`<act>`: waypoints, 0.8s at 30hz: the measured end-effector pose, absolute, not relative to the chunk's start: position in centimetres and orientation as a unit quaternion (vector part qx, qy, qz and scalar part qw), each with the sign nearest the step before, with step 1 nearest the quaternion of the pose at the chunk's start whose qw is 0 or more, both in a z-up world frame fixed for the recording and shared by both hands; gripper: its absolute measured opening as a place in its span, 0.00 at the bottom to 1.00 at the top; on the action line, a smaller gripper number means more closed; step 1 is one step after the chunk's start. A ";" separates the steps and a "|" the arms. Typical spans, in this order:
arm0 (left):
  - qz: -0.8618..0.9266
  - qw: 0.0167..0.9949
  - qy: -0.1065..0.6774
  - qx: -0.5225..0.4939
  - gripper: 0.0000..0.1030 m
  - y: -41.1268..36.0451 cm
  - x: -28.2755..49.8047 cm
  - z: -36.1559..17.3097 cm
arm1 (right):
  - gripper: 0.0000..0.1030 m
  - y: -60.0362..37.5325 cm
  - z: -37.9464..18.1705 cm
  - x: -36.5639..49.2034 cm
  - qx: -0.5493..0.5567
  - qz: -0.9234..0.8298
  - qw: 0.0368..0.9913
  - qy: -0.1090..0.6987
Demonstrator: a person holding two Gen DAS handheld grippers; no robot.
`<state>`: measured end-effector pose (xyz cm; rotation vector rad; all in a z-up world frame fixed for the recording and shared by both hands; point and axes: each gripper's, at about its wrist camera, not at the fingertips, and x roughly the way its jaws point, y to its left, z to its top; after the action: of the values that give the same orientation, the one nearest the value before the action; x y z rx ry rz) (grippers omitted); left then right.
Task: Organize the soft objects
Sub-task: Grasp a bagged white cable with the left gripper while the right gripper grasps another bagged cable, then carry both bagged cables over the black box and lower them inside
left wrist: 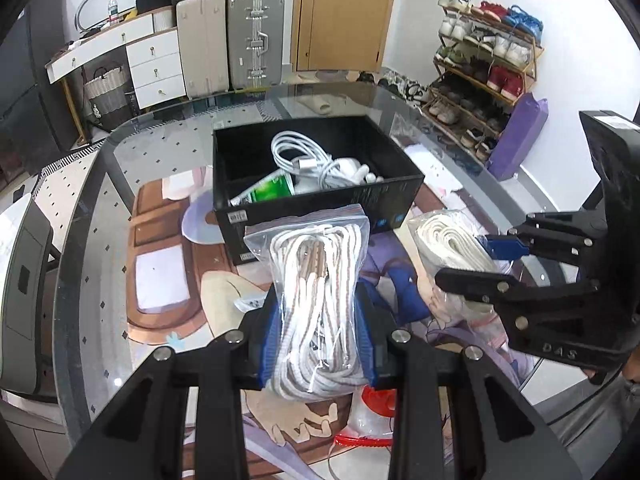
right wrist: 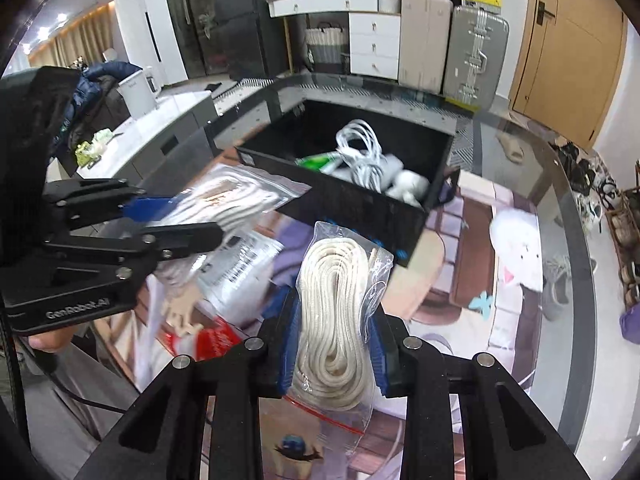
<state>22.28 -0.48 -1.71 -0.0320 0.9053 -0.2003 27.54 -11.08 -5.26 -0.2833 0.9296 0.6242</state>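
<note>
Above the glass counter (left wrist: pixel 100 208) we hold a tool in each hand, and both are closed on bagged goods. Our left tool (left wrist: pixel 318 340) pinches a clear zip bag of white and brown cord (left wrist: pixel 320 300) between its blue pads, the bag standing upright just in front of the black box (left wrist: pixel 320 204). Our right tool (right wrist: pixel 334 354) is clamped on a clear bag of cream rope (right wrist: pixel 336 308), also upright, near the box's front wall. Both bags hang clear of the counter, side by side. Inside the box we see coiled white cables (left wrist: pixel 316 160) and a green packet (left wrist: pixel 276 190). Under the glass lies a printed cartoon mat (left wrist: pixel 168 280), and a red-and-clear package (left wrist: pixel 368 416) sits beneath the left tool.
</note>
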 end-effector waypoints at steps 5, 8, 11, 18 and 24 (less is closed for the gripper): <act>-0.097 0.900 0.425 -0.016 0.31 -0.1 22.1 -1.0 | 0.30 -10.8 -3.3 27.4 -0.118 0.299 0.850 0.418; -0.096 0.905 0.414 -0.020 0.31 0.2 22.2 -0.3 | 0.30 -10.6 -2.1 27.1 -0.110 0.301 0.855 0.407; -0.090 0.912 0.400 -0.024 0.31 0.5 22.4 0.4 | 0.30 -10.5 -1.1 27.3 -0.105 0.301 0.861 0.396; -0.084 0.923 0.375 -0.030 0.31 0.8 23.3 2.1 | 0.30 -10.6 1.4 28.1 -0.091 0.289 0.882 0.361; -0.072 0.933 0.349 -0.041 0.31 1.6 25.1 3.3 | 0.30 -10.1 2.6 29.8 -0.092 0.270 0.898 0.335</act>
<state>25.11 1.63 3.29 -0.0841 0.7140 -0.1466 29.77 -10.05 2.63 -0.1915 0.6941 0.5589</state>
